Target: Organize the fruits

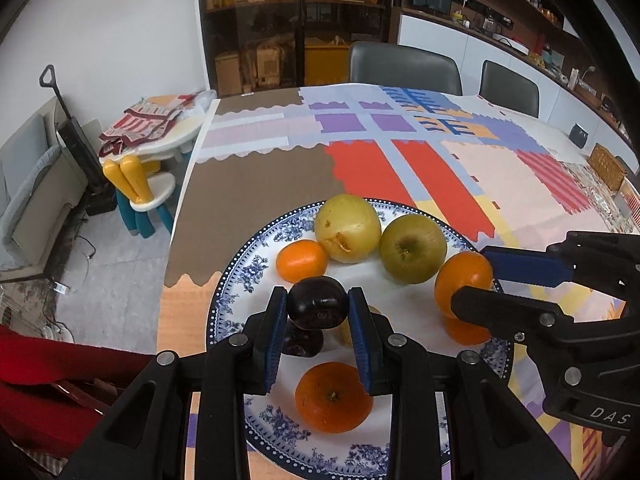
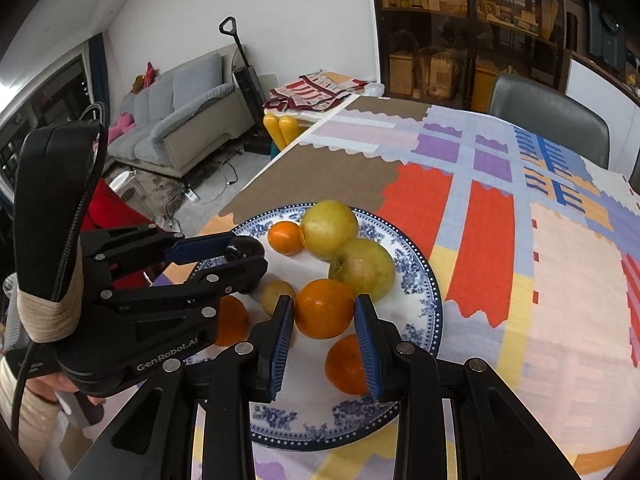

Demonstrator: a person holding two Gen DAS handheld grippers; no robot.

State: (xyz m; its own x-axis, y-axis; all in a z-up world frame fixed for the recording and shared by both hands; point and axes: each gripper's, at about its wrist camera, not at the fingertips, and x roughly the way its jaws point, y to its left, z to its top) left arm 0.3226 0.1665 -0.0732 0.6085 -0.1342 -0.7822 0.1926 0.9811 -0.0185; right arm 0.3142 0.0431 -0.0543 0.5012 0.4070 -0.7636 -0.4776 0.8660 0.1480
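A blue-and-white plate [image 1: 236, 264] [image 2: 420, 276] holds several fruits. My left gripper [image 1: 318, 304] is shut on a dark plum [image 1: 318, 302], held just above the plate; it also shows in the right wrist view [image 2: 244, 248]. A second dark plum [image 1: 300, 342] lies under it. My right gripper [image 2: 325, 310] is shut on an orange [image 2: 325, 308] above the plate; in the left wrist view this orange [image 1: 462, 282] sits between the right fingers [image 1: 524, 268]. Two yellow-green apples [image 1: 347, 227] [image 1: 412, 249] and other oranges [image 1: 300, 260] [image 1: 332, 398] lie on the plate.
The plate sits on a patchwork tablecloth [image 1: 400, 168] near the table's left edge [image 1: 180, 208]. Grey chairs [image 1: 404, 68] stand at the far side. A wicker basket [image 1: 608, 168] is at far right. A small yellowish fruit [image 2: 278, 294] lies on the plate.
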